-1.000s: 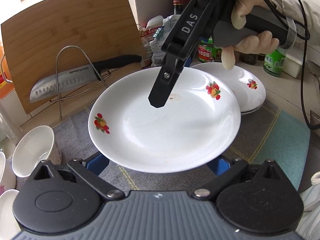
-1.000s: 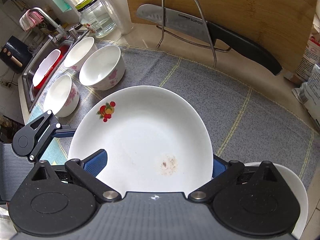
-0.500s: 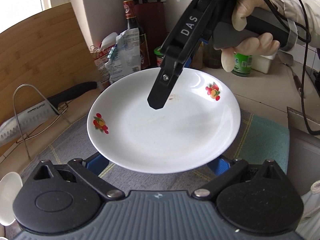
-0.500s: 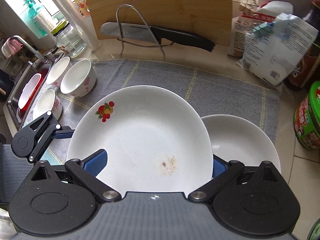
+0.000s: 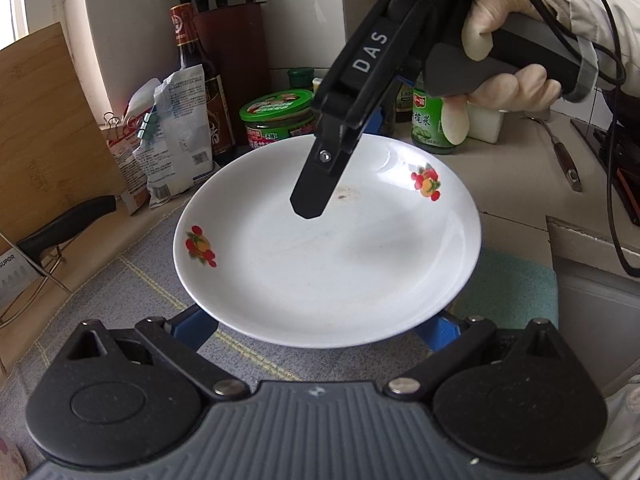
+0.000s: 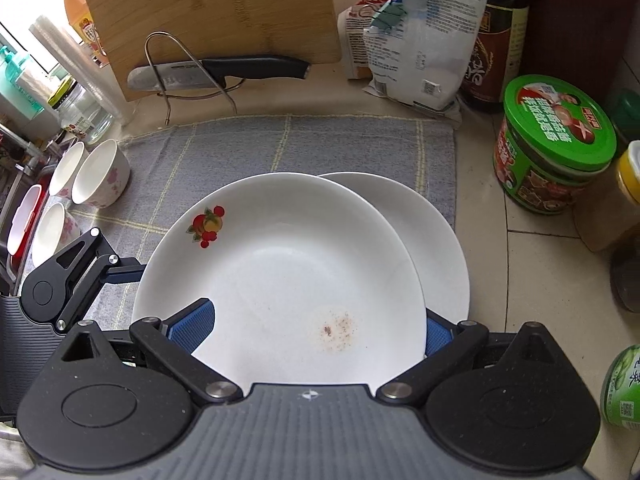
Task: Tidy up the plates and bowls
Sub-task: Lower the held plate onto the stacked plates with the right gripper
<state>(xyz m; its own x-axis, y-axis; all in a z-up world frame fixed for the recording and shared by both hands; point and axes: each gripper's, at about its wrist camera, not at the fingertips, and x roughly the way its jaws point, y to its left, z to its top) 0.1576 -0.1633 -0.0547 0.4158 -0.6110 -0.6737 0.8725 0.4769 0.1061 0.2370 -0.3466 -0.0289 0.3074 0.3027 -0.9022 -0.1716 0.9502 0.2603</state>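
Grey mat (image 6: pixel 248 148): laid on the counter, taken as datum. A cutting board (image 6: pixel 208 12) stands behind it, with a knife (image 6: pixel 224 74) on a wire rack in front of the board. Jars and a bag stand off the mat's right rear corner.

Plate stack (image 6: pixel 436 232): at the mat's right front edge, overhanging onto the counter.

Carried plate (image 6: pixel 280 276): fruit-printed, lifted above the mat, overlapping the stack but offset to its left. Specks of residue near its front rim.

Bowls (image 6: pixel 100 174): grouped at the mat's left edge, beside the sink.

Right gripper (image 6: pixel 316 330): clamped on the plate's rim, one pad above, one below.

Left gripper (image 5: pixel 316 326): blue pads sit under the opposite rim; whether they are gripping cannot be determined.

Risk: lowered at this offset, the plate would seat off-centre and could slide or knock the overhanging stack. An uneven release could tilt the glazed rim out of the pads.
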